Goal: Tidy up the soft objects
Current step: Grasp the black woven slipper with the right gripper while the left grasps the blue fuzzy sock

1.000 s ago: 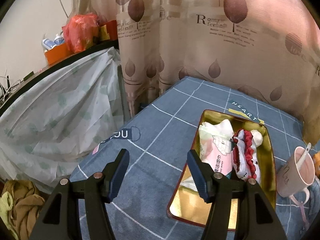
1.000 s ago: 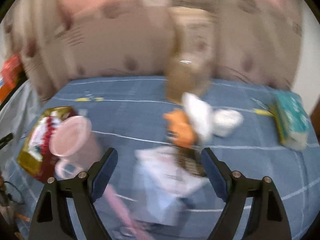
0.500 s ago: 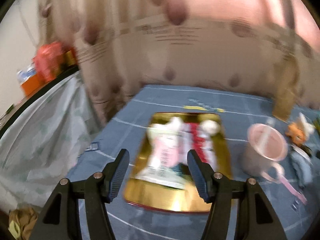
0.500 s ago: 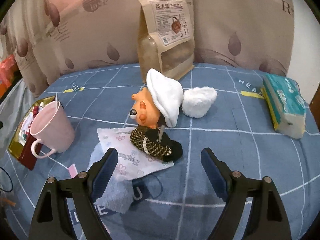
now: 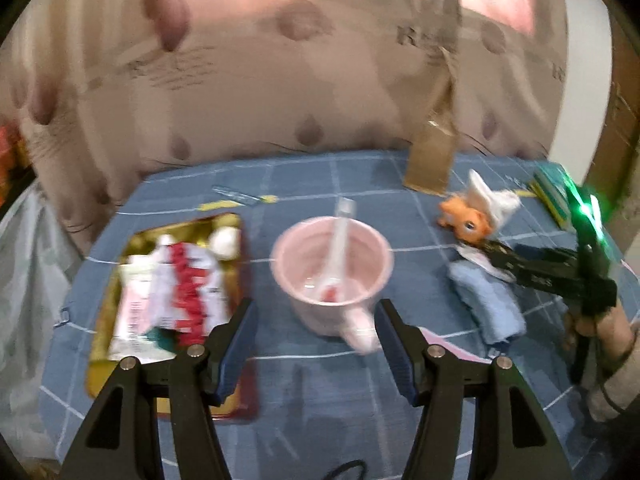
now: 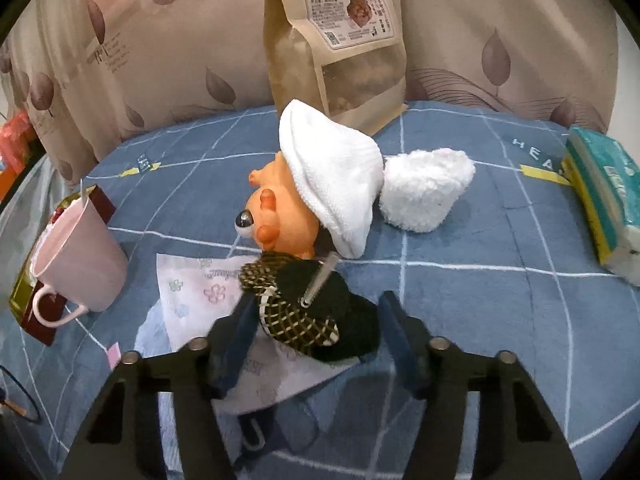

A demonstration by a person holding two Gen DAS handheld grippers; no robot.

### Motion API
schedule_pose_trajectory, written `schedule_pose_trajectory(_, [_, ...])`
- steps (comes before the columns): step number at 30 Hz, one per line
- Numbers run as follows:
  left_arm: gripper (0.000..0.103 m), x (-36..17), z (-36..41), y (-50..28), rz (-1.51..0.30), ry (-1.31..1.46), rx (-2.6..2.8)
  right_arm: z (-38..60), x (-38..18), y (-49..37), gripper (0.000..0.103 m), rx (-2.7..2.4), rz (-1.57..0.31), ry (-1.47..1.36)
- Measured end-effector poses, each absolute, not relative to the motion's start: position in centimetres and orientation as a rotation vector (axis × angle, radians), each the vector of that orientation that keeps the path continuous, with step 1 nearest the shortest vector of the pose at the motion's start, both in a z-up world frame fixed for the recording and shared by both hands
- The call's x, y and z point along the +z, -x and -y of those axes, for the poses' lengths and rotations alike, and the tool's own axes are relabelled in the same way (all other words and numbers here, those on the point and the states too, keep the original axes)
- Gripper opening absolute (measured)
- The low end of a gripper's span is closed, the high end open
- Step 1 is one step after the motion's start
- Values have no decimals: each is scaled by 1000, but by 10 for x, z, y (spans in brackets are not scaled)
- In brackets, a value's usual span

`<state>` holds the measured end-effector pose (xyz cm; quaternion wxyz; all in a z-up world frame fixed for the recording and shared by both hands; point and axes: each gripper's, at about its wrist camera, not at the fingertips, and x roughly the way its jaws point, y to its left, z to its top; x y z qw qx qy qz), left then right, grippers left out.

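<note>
A black checked bow hair clip (image 6: 312, 312) lies on a white floral packet (image 6: 200, 292) on the blue checked cloth. My right gripper (image 6: 318, 332) is open with its fingers on either side of the clip. Behind it lie an orange toy (image 6: 276, 220), a white sock (image 6: 332, 180) on the toy, and a fluffy white sock (image 6: 424, 188). A gold tin tray (image 5: 120, 344) at the left holds several soft items (image 5: 176, 280). My left gripper (image 5: 314, 344) is open and empty in front of a pink mug (image 5: 332, 272). A light blue cloth (image 5: 488, 304) lies to the right.
A brown snack bag (image 6: 336, 36) stands against the leaf-print curtain at the back. A tissue pack (image 6: 604, 196) lies at the far right. The pink mug (image 6: 76, 260) holds a spoon (image 5: 340, 236). The right gripper tool (image 5: 560, 272) shows in the left view.
My right gripper has moved forward and down around the black clip. My left gripper has swung right, from facing the tray to facing the mug.
</note>
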<state>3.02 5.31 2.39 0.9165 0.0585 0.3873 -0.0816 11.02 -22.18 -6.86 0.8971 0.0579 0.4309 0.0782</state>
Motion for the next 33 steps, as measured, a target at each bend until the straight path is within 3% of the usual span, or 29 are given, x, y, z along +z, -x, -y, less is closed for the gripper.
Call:
schedule_pose_trajectory(10, [62, 0, 13, -55, -896, -104, -303, 223, -70, -113, 23, 161, -868, -94])
schedule_pose_trajectory(33, [66, -54, 117, -72, -1101, -128, -438, 299, -78, -80, 16, -20, -895, -174])
